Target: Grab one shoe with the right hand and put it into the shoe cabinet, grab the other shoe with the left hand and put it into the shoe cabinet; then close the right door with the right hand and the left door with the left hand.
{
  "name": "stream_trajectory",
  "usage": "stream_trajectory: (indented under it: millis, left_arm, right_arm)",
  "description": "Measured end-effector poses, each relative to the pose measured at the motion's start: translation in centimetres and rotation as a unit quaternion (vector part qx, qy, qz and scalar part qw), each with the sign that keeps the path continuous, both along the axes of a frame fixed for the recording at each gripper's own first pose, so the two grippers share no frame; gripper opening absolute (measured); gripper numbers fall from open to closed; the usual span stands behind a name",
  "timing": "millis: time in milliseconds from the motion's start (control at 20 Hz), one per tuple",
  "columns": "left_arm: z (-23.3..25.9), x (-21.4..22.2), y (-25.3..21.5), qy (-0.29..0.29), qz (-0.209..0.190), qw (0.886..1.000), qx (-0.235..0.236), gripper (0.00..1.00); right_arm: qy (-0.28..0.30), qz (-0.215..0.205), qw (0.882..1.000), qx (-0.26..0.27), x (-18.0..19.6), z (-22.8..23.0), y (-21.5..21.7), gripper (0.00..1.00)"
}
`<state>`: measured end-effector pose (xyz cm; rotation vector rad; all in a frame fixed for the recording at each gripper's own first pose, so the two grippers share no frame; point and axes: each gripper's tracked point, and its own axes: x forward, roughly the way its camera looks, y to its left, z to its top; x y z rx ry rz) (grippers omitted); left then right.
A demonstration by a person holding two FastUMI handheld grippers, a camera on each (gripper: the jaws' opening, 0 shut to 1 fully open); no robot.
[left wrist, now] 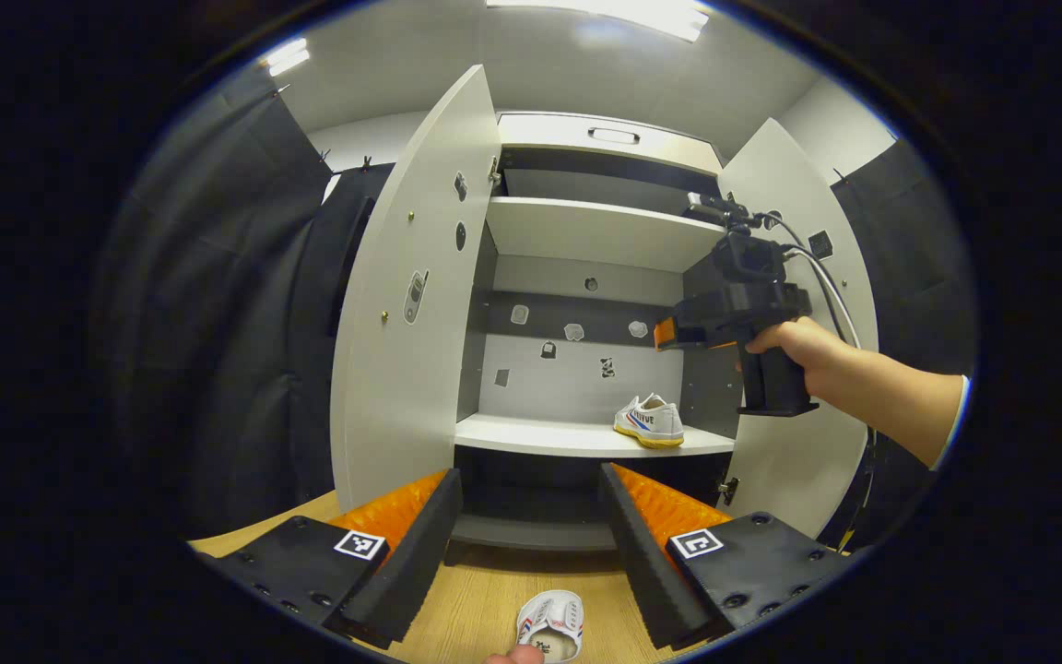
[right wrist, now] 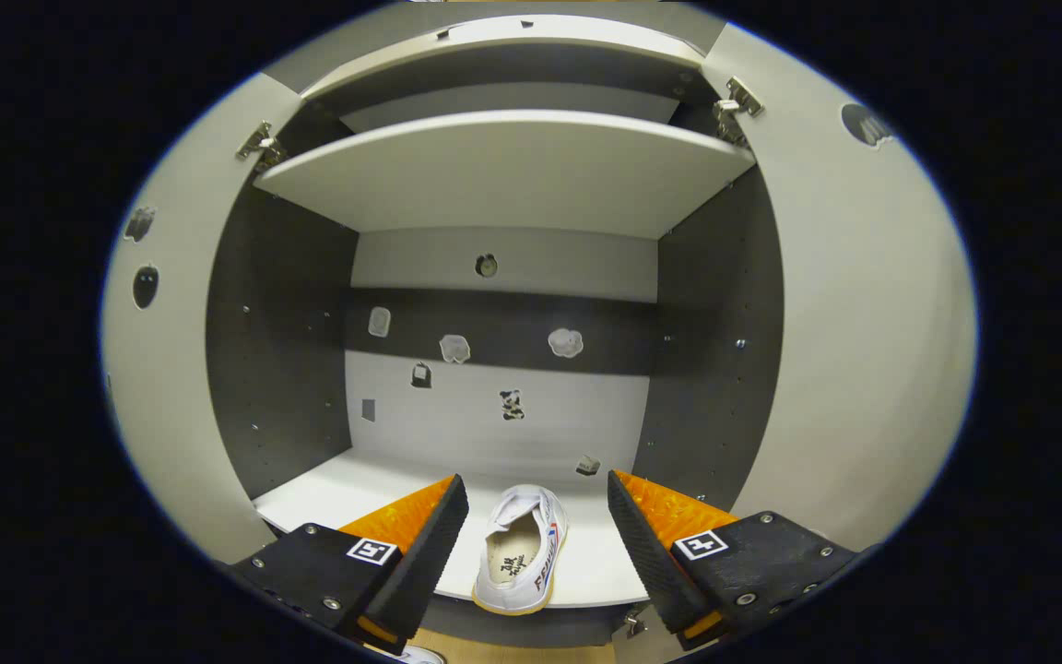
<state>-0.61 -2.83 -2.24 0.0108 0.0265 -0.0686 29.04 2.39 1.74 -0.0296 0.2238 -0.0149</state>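
The shoe cabinet [left wrist: 586, 235] stands with both doors swung out. One white shoe [left wrist: 649, 422] with red and blue stripes rests on the right part of its middle shelf [left wrist: 531, 433]. My right gripper [left wrist: 669, 334], held by a hand, hovers above and to the right of that shoe. In the right gripper view the same shoe [right wrist: 522, 549] lies on the shelf [right wrist: 337, 498], heel toward me, between the spread fingers of my right gripper [right wrist: 536, 516], which is open and apart from it. The other white shoe [left wrist: 551, 625] lies on the wooden floor below my open left gripper [left wrist: 531, 516].
The left door [left wrist: 411, 295] and right door [left wrist: 798, 277] flank the opening. An upper shelf [left wrist: 595, 231] spans the cabinet above the shoe. Dark curtains hang on both sides. A sliver of the floor shoe [right wrist: 420, 657] peeks under the cabinet's front edge.
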Motion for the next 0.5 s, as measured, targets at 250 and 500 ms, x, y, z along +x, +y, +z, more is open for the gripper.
stream_trajectory:
  millis: [250,500]
  left_arm:
    - [0.2,0.0,-0.9,-0.001,-0.008,1.000,0.000,0.96]
    - [-0.1,0.0,-1.4,0.002,-0.008,1.000,-0.004,0.96]
  right_arm:
    - [-0.058,0.033,0.997,0.035,-8.0,3.8,0.4,0.94]
    - [-0.084,0.012,0.994,0.063,-16.6,1.0,-1.8,0.94]
